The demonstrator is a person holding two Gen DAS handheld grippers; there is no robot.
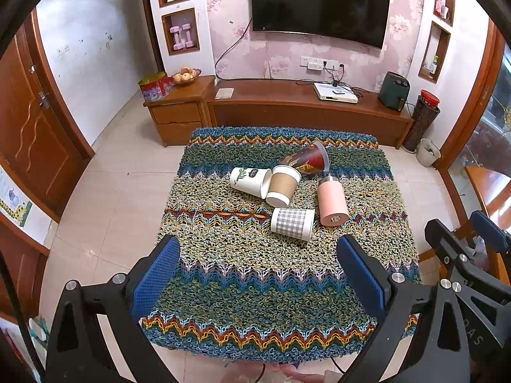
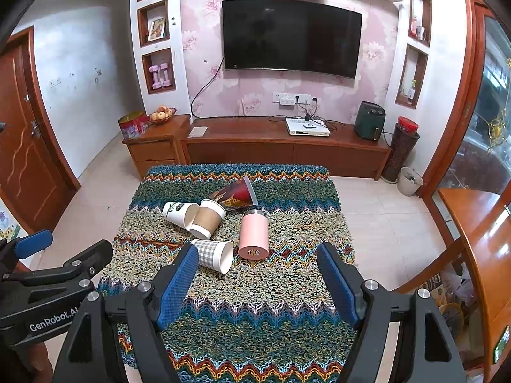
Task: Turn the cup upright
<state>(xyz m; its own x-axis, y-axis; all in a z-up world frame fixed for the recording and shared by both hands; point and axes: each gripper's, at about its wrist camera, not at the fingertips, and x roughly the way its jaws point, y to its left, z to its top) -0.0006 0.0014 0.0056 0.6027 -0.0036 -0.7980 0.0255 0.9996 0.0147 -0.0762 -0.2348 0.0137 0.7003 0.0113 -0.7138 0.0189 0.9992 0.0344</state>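
Several cups lie on their sides on a table with a knitted zigzag cloth [image 1: 255, 274]: a grey checked cup [image 1: 292, 223] [image 2: 213, 253], a pink tumbler [image 1: 332, 202] [image 2: 254, 234], a brown-sleeved cup [image 1: 282, 185] [image 2: 207, 218], a white leaf-print cup [image 1: 250, 181] [image 2: 179, 214] and a dark red cup [image 1: 306, 159] [image 2: 234, 194]. My left gripper [image 1: 258, 249] is open and empty, short of the cups. My right gripper [image 2: 257, 255] is open and empty, just short of the checked cup and the tumbler. It also shows in the left wrist view [image 1: 460, 233].
A wooden TV cabinet [image 1: 306, 111] stands behind the table, with a TV [image 1: 319, 6] on the wall above. A wooden door [image 1: 32, 134] is on the left. A small white bin [image 1: 428, 151] sits on the tiled floor at the right.
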